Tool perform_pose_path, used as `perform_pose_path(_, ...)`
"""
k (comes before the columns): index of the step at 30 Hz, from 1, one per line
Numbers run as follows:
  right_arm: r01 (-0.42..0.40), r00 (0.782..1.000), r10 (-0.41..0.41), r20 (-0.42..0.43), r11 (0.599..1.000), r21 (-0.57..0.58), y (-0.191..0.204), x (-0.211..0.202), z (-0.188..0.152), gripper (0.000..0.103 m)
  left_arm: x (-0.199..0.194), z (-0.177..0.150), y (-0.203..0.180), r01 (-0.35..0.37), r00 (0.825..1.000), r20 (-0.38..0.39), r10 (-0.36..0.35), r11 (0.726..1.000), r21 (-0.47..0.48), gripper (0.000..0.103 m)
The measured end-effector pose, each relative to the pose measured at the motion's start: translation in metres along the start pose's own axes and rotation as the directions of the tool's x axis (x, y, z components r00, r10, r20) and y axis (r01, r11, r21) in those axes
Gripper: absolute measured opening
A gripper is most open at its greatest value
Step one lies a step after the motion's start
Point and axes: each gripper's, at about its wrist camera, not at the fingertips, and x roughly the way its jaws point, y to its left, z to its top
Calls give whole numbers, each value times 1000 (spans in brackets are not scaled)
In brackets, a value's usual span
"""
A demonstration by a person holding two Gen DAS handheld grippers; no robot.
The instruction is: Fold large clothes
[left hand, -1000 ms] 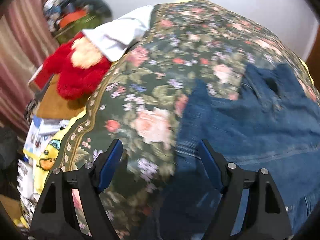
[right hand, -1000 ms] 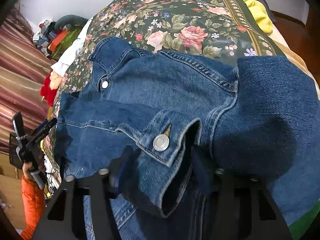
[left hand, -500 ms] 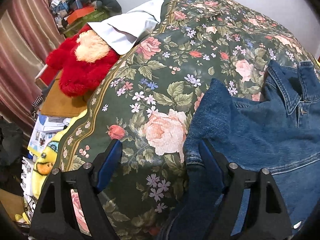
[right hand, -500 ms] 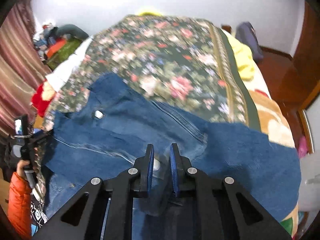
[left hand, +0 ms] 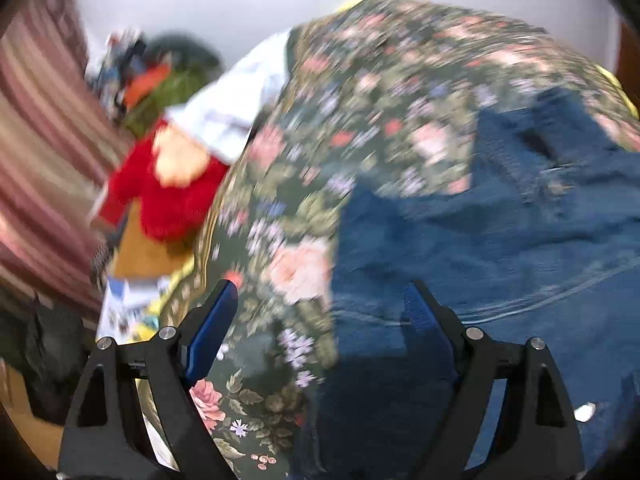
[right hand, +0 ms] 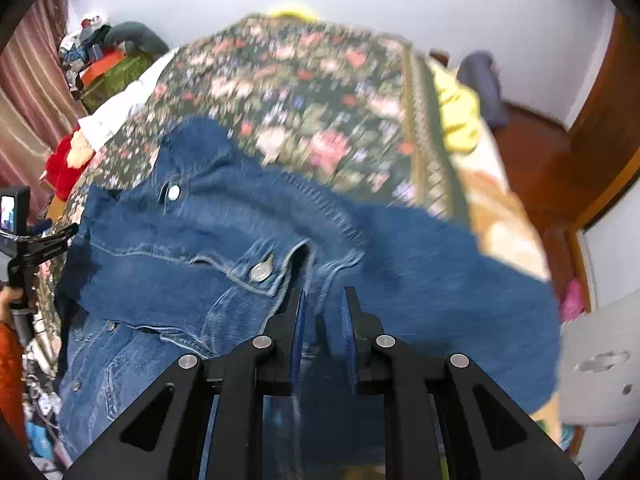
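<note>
A blue denim jacket (right hand: 180, 240) lies spread on a bed with a dark green floral bedspread (right hand: 300, 80). My right gripper (right hand: 324, 294) is shut on a fold of the denim just right of a buttoned chest pocket (right hand: 260, 270), and the cloth rises toward its pads. In the left wrist view the jacket (left hand: 500, 240) covers the right half of the bedspread (left hand: 380, 80). My left gripper (left hand: 320, 292) hovers over the jacket's left edge. Its jaws are opening and stand wide, with nothing pressed between them.
A red plush toy (left hand: 160, 200) and a white pillow (left hand: 236, 108) sit at the bed's left side by a striped curtain (left hand: 36, 160). A yellow cloth (right hand: 460, 116) lies at the far right edge. A wooden door (right hand: 600, 120) stands at right. A hand (right hand: 10, 296) shows at left.
My right gripper closed on the denim fold by the pocket and rose with it. My left gripper shifted over the jacket's edge, its jaws spreading a little wider.
</note>
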Motion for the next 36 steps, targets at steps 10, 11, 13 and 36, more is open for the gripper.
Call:
perform_pose_path(10,231,952,-252,-175,964,-133,-40,46,-43,14,-67,26,-103,255,960,89,-266,960,118,86)
perform_pose_path(11,262,941,-288,-180,952,-159,-43,52,-49,14,-68,27,-116,281,953,77,-292,951,131,85)
perform_pose_path(13,256,950,-279,-137,953,-162,-49,48,-58,15,-69,28,-139,311,945,53,-322,937,160,86)
perform_pose_path(36,-37,988,125,-93,770,637,-267,19,-137,87,-54,31,-266,484,874,-119,-470,862,153,86)
